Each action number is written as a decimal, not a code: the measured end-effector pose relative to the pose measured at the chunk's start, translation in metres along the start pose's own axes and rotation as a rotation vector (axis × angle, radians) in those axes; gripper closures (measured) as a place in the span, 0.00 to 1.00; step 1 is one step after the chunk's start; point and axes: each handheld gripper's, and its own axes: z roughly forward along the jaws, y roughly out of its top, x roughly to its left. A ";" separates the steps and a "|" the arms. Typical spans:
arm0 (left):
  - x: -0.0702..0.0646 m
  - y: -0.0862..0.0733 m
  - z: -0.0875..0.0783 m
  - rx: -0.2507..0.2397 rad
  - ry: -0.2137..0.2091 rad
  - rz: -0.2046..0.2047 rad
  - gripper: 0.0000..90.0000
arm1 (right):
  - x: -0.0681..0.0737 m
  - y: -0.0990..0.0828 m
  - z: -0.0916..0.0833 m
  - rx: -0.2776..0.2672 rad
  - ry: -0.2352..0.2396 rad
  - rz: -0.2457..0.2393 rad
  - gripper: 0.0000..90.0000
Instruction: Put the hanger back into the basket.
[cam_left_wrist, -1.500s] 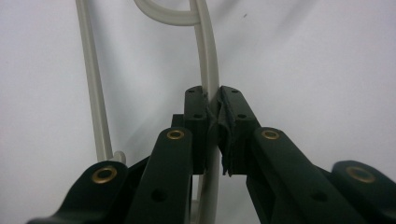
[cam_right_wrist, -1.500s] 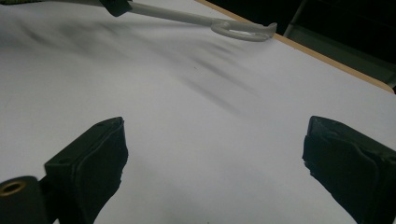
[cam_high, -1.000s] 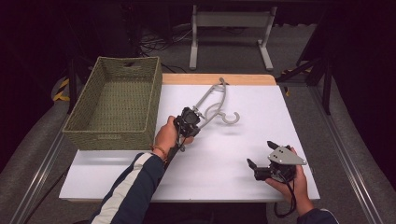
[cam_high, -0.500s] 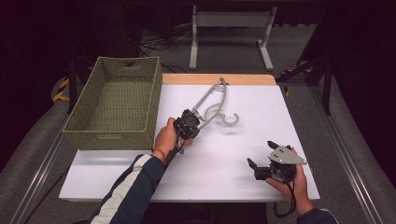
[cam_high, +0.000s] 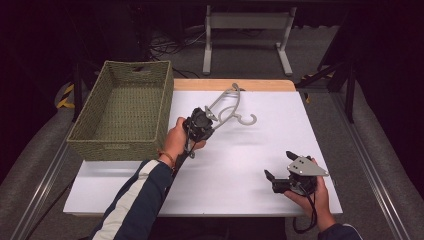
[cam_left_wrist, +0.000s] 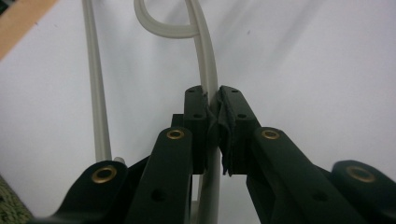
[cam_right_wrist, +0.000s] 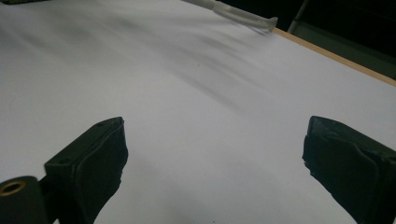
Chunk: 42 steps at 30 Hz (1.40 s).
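Note:
A grey plastic clothes hanger (cam_high: 231, 106) is lifted at its near end above the white table (cam_high: 260, 150), its hook (cam_high: 246, 120) to the right. My left gripper (cam_high: 206, 119) is shut on one arm of the hanger (cam_left_wrist: 204, 56); in the left gripper view the pads (cam_left_wrist: 232, 122) pinch the grey bar, and the hanger's other arm (cam_left_wrist: 93, 84) runs at the left. My right gripper (cam_high: 281, 166) rests low near the table's front right, open, with bare white surface between its wide-set jaws (cam_right_wrist: 215, 154). The tip of the hanger (cam_right_wrist: 243, 17) shows far off in the right gripper view.
A green woven basket (cam_high: 95, 142) stands at the table's left side, close beside my left hand. A wooden strip (cam_high: 260, 85) edges the table's far side. Beyond it stands a grey metal frame (cam_high: 247, 22) on the dark floor.
My left gripper has risen a little with the hanger in it, lifting its near end off the table. The right gripper has stayed where it was.

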 end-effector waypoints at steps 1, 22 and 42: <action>0.000 -0.002 0.003 0.009 -0.007 -0.005 0.92 | 0.000 0.000 0.001 0.003 0.000 -0.002 0.07; 0.010 -0.016 0.049 0.162 -0.094 -0.018 0.87 | -0.004 -0.003 0.004 0.025 0.024 0.028 0.08; 0.016 0.017 0.074 0.161 -0.107 -0.076 0.87 | -0.002 -0.003 0.011 0.065 0.096 0.020 0.11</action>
